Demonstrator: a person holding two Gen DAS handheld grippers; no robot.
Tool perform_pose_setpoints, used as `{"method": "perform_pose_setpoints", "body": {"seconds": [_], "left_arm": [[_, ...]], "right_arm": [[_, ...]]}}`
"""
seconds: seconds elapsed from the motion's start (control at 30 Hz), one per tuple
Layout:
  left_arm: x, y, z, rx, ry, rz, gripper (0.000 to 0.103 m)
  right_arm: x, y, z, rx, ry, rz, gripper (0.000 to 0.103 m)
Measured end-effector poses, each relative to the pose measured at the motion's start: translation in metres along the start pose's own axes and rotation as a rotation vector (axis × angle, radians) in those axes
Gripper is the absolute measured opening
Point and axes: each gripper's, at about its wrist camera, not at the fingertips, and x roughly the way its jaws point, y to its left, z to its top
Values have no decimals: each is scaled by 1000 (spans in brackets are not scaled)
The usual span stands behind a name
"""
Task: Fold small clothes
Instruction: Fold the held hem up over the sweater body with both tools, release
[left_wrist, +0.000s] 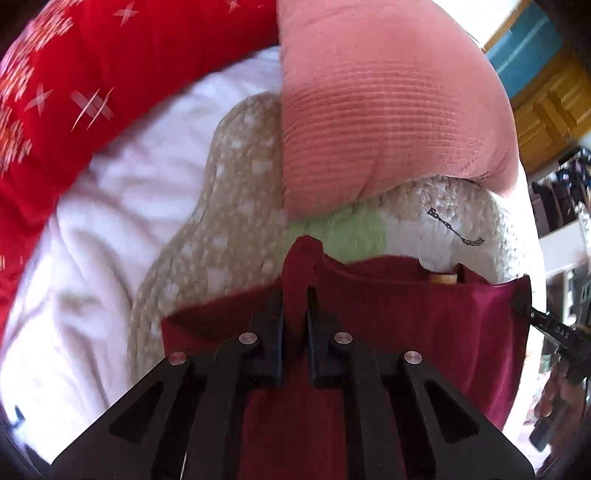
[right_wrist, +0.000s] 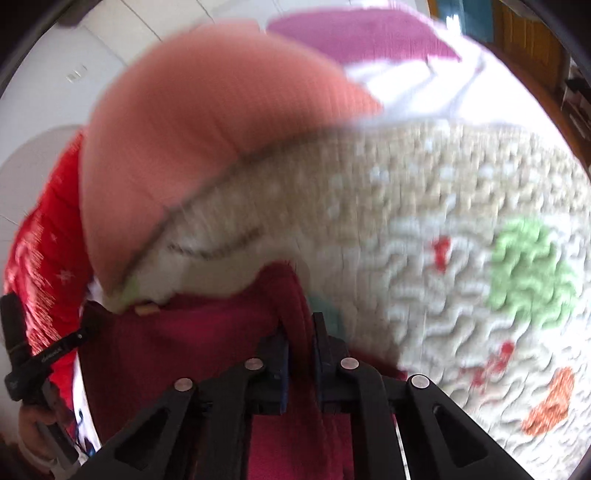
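Crowding maroon garment (left_wrist: 406, 317), pink pillow (left_wrist: 388, 110), knitted blanket (right_wrist: 424, 229)

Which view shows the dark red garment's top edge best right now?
Left wrist view: the dark red garment is sharp, its top edge stretching toward the right gripper. The right wrist view shows the garment blurred, only near its own fingers.

The maroon garment (left_wrist: 424, 314) is soft, matt cloth. At its twelve o'clock lies a pink ribbed knit (left_wrist: 388, 110) over a nubbly beige quilted fabric (left_wrist: 240, 206). The left tool (left_wrist: 294, 306) is matt black plastic with shiny metal rivets.
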Motion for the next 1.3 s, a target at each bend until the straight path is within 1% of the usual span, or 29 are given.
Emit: {"method": "perform_pose_setpoints", "body": {"seconds": [0.07, 0.1, 0.13, 0.17, 0.2, 0.23, 0.27, 0.33, 0.4, 0.43, 0.47, 0.5, 0.53, 0.6, 0.67, 0.73, 0.77, 0.8, 0.83, 0.9, 0.93, 0.97, 1.0, 1.03, 1.07, 1.1, 1.17, 1.23, 1.3], "left_arm": [[-16, 8, -5, -29, -24, -26, 18], [-29, 13, -9, -37, -47, -28, 21], [-40, 15, -14, -39, -67, -21, 27], [-50, 17, -19, -43, -84, -15, 34], [-60, 21, -25, -53, -104, -19, 37], [-68, 22, -33, -68, -122, -37, 44], [-74, 25, -44, -81, -128, -53, 46], [-75, 24, -66, -77, -106, -38, 46], [-67, 23, -86, -64, -61, -19, 46], [-55, 22, -99, -54, -4, -1, 46], [-46, 22, -107, -39, 41, 23, 46], [-37, 22, -114, -19, 80, 58, 46], [-32, 23, -119, -9, 100, 75, 46], [-34, 25, -124, -27, 94, 57, 46], [-42, 24, -127, -47, 90, 35, 46], [-50, 22, -131, -61, 75, 15, 46], [-53, 22, -133, -69, 72, 5, 46], [-54, 21, -135, -75, 73, -5, 46], [-54, 21, -139, -68, 80, -6, 46], [-50, 20, -145, -47, 103, 22, 46], [-45, 21, -149, -43, 126, 36, 46], [-41, 23, -153, -51, 147, 41, 46], [-38, 26, -156, -64, 155, 41, 46], [-37, 29, -160, -76, 156, 44, 46], [-36, 31, -162, -85, 155, 47, 46], [-36, 33, -164, -93, 157, 46, 46], [-37, 36, -169, -101, 149, 38, 47], [-39, 35, -174, -84, 137, 48, 48], [-43, 33, -176, -68, 140, 70, 48]], "right_arm": [[-18, 1, -5, 3, -41, 3, 12], [-38, 4, -11, -12, -82, 0, 13], [-48, 5, -15, -21, -99, 5, 13], [-62, 7, -22, -33, -120, 27, 13], [-73, 11, -32, -46, -132, 66, 13], [-81, 16, -46, -72, -123, 115, 13], [-79, 20, -53, -89, -104, 127, 13], [-62, 29, -70, -134, -36, 125, 13], [-36, 30, -76, -152, 6, 71, 13], [-28, 27, -76, -145, 17, 48, 13], [-17, 21, -75, -122, 34, 1, 13], [-8, 8, -75, -48, 59, 3, 12], [-9, 0, -74, 17, 54, 37, 12], [-22, 2, -73, 53, 57, 52, 13], [-37, 11, -77, 13, 56, 69, 13], [-54, 18, -92, -27, 58, 74, 16], [-60, 17, -99, -31, 53, 59, 23], [-63, 17, -108, -32, 49, 44, 36], [-65, 14, -118, -32, 47, 11, 42], [-62, 7, -131, -34, 60, -32, 44], [-53, 3, -139, -29, 101, -26, 44], [-46, 1, -144, -28, 133, -23, 39], [-41, 1, -147, -39, 143, -38, 22], [-39, 1, -149, -49, 143, -54, 13], [-42, 1, -153, -50, 133, -57, 7], [-46, -1, -154, -39, 120, -45, 6], [-54, -5, -156, -37, 99, -59, 6], [-45, -15, -160, -35, 134, -91, 6], [-37, -19, -158, -8, 157, -87, 6]]}}
